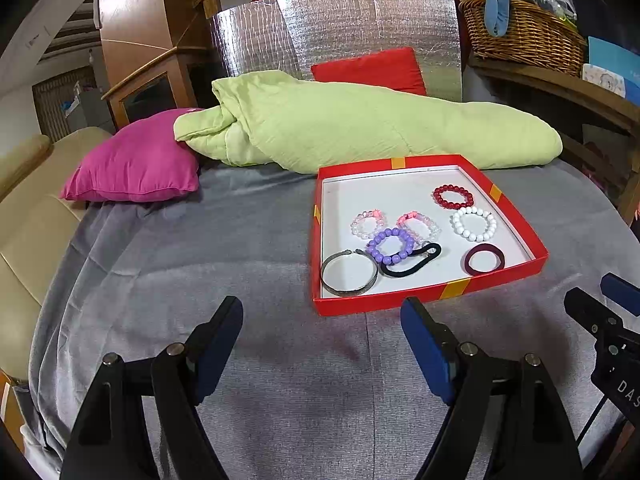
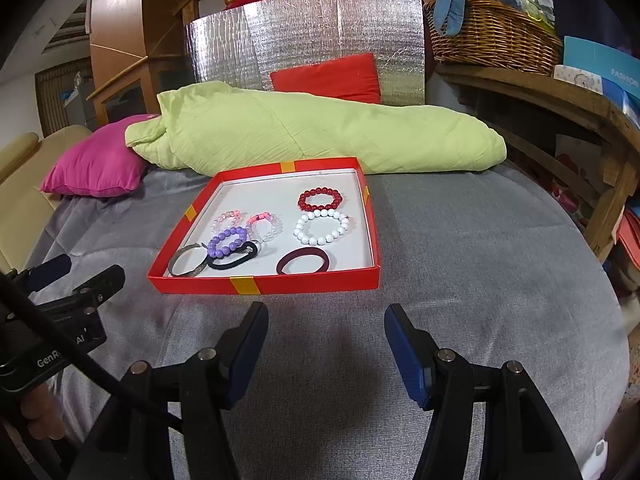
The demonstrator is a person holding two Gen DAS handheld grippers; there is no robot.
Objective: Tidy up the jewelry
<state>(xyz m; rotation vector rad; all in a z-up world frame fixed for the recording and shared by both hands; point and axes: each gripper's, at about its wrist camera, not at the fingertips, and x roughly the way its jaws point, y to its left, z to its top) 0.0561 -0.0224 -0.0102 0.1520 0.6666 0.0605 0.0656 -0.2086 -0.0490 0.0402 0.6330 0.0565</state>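
A red tray [image 1: 432,297] [image 2: 264,285] with a white floor lies on a grey blanket and holds several bracelets and hair bands: a red bead bracelet [image 1: 453,196] [image 2: 320,199], a white bead bracelet [image 1: 474,224] [image 2: 322,227], a purple bead bracelet [image 1: 391,246] [image 2: 227,242], two pink-clear bead bracelets [image 1: 368,224], a silver bangle [image 1: 349,278] [image 2: 185,266], a black hair band [image 1: 410,260] [image 2: 232,260] and a maroon hair band [image 1: 484,259] [image 2: 303,262]. My left gripper [image 1: 322,314] is open and empty, just before the tray's near edge. My right gripper [image 2: 326,320] is open and empty, near the tray's front right corner.
A rolled light-green quilt [image 1: 360,124] [image 2: 312,136] lies behind the tray, with a magenta pillow [image 1: 136,160] at the left and a red cushion [image 1: 370,70] against a silver foil board. A wicker basket [image 2: 492,36] stands on a wooden shelf at the right.
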